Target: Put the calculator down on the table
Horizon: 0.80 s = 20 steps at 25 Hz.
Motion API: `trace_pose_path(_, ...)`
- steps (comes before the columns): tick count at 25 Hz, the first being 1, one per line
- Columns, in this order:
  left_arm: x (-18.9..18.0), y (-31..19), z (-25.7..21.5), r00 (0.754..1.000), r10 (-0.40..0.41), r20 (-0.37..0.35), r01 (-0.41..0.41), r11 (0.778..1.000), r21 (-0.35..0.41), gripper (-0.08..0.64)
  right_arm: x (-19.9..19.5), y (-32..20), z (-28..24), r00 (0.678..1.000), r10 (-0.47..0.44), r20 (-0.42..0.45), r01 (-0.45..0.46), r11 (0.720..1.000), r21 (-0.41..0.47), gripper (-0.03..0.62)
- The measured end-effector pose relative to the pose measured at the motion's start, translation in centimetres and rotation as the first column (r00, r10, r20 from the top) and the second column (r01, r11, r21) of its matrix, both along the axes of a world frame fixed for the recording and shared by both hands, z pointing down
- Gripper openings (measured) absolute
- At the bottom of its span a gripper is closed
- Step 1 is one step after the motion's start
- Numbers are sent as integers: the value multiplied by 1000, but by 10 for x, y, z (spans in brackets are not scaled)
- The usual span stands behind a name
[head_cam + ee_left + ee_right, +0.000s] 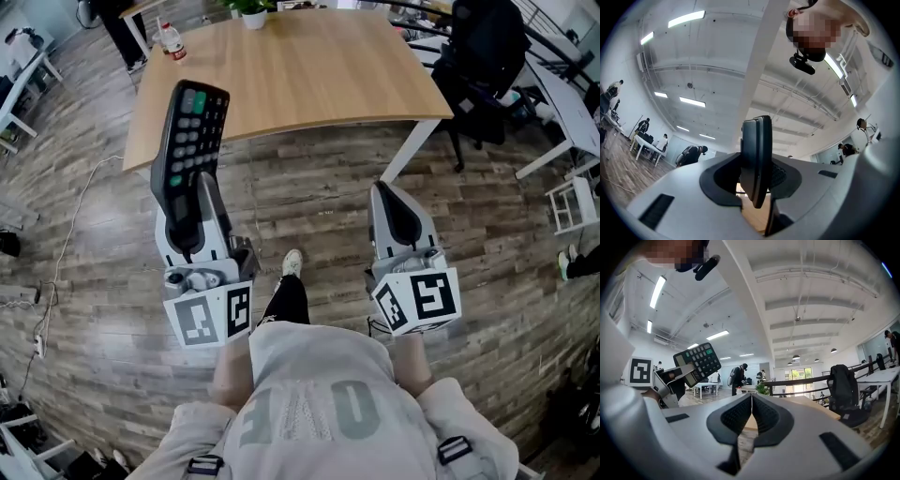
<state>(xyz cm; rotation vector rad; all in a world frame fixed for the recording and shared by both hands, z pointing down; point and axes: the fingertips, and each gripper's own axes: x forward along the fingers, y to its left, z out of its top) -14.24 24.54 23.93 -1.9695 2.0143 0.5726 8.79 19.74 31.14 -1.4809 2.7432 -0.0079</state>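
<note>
Counting from the head view: one calculator (190,150), two grippers, one wooden table (309,84), one bottle (172,42), one plant pot (253,14), one black office chair (483,56). The table lies at 12 o'clock from the person. On it the bottle stands near the corner at 10 o'clock and the pot sits at the far edge, about 12 o'clock. The pot holds a small green plant; the bottle's contents cannot be made out. The chair is at 2 o'clock, just off the table's right side, with dark cloth draped over it. The left gripper (195,202) is clamped on the calculator's lower end. In the left gripper view the dark body (756,159) stands edge-on between the two pads, both pressing on it. From that grip the calculator runs out toward 12 o'clock, keys facing up at the head camera, display end farthest from the jaws. It is carried in the air, not resting on the tabletop, and its far end overlaps the table's near left edge in the head view. The right gripper (389,202) sits at 3 o'clock of the left one, well apart, with jaws pressed together and nothing between them. The right gripper view shows the calculator (696,363) at 10 o'clock.
</note>
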Motion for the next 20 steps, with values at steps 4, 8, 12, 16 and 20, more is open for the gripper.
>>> trace_pose_path(4, -18, -46, -2, 1000, 12, 5, -12, 1000, 4, 110, -23, -45, -2, 1000, -7, -5, 7, 1000, 9, 20)
trace_pose_path(8, -46, -96, -12, 1000, 9, 2, -9, 1000, 8, 110, -48, -98, -14, 1000, -5, 2, 5, 1000, 16, 20)
trace_pose_path(12, -71, -149, -20, 1000, 15, -11, -15, 1000, 10, 110, -68, -146, -27, 1000, -3, -9, 3, 1000, 26, 20)
trace_pose_path(16, -86, -191, -30, 1000, 25, 4, -25, 999, 29, 110, -79, -191, -30, 999, 25, -25, -24, 999, 34, 20)
trace_pose_path(20, -96, -218, -32, 999, 41, 13, -41, 999, 32, 110, -90, -216, -20, 998, 38, -47, -38, 999, 2, 20)
